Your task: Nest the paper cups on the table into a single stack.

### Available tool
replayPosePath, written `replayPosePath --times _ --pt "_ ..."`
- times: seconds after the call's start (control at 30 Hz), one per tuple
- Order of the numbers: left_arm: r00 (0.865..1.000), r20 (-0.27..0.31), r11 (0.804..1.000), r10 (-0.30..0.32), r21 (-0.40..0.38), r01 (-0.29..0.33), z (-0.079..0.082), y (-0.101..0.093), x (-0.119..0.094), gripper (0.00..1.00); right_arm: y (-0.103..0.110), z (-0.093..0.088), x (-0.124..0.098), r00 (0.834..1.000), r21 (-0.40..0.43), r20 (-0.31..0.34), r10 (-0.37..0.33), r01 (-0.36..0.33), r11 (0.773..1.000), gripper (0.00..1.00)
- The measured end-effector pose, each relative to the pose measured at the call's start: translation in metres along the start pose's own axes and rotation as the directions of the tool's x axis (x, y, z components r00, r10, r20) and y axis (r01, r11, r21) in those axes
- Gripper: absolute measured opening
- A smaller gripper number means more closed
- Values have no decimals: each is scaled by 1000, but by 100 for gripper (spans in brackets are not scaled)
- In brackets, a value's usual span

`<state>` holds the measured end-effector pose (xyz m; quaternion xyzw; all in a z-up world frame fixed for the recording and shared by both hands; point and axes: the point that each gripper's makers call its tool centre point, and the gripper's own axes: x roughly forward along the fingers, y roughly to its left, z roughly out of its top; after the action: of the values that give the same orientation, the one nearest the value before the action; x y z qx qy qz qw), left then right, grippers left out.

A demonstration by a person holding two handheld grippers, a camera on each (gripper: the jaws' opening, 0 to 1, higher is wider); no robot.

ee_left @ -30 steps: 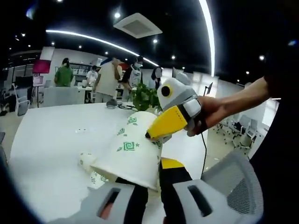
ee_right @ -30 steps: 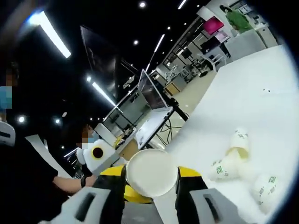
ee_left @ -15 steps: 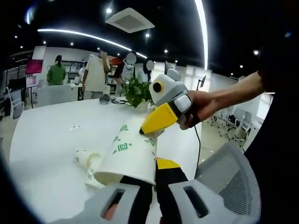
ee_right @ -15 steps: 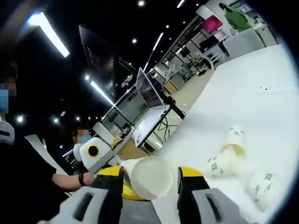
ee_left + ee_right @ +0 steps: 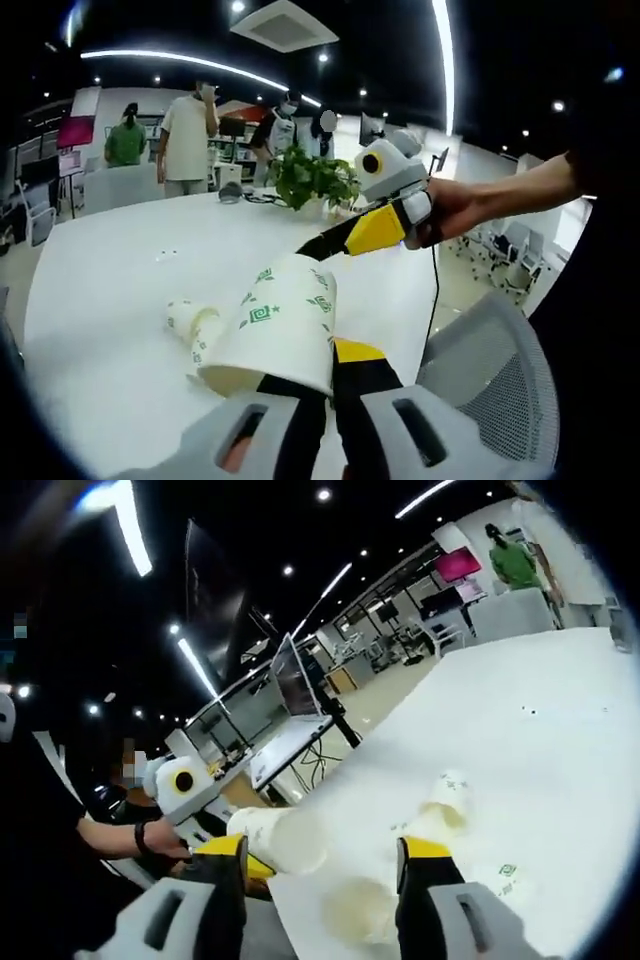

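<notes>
Held paper cup [image 5: 275, 325]: white with green square logos and leaf marks, lying on its side, tilted, rim toward the camera in the left gripper view, base pointing away over the table [image 5: 110, 290]. In the right gripper view the same cup [image 5: 280, 838] shows its plain white base and side, off the near table edge.

Loose paper cups [image 5: 192, 335] lie on the white table, tipped on their sides, same white-and-green print. In the right gripper view, one [image 5: 446, 798] lies with its mouth toward the camera; another [image 5: 365, 908] lies nearer, blurred, possibly with a third touching it — cannot tell how many.
</notes>
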<state>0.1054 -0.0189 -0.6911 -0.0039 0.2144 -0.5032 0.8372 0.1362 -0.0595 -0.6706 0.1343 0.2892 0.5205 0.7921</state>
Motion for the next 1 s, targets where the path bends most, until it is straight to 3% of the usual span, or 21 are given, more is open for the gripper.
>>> replayPosePath --times 0.2,0.3,0.6,1.0 --pt "999 -43 1000 2 4 -1 -6 -2 5 0 -1 -10 -6 999 -53 -29 -42 40 998 64" --pt "998 -63 1000 3 7 -3 -9 0 8 0 -8 -18 -10 993 -117 -61 -97 89 989 64" --pt "990 -141 1000 4 14 -2 -18 -2 15 0 -13 -41 -16 982 -181 -135 -133 108 978 64" --pt "961 -275 999 -12 42 25 -32 -2 25 0 -18 -54 -23 964 -274 -169 -206 155 949 66"
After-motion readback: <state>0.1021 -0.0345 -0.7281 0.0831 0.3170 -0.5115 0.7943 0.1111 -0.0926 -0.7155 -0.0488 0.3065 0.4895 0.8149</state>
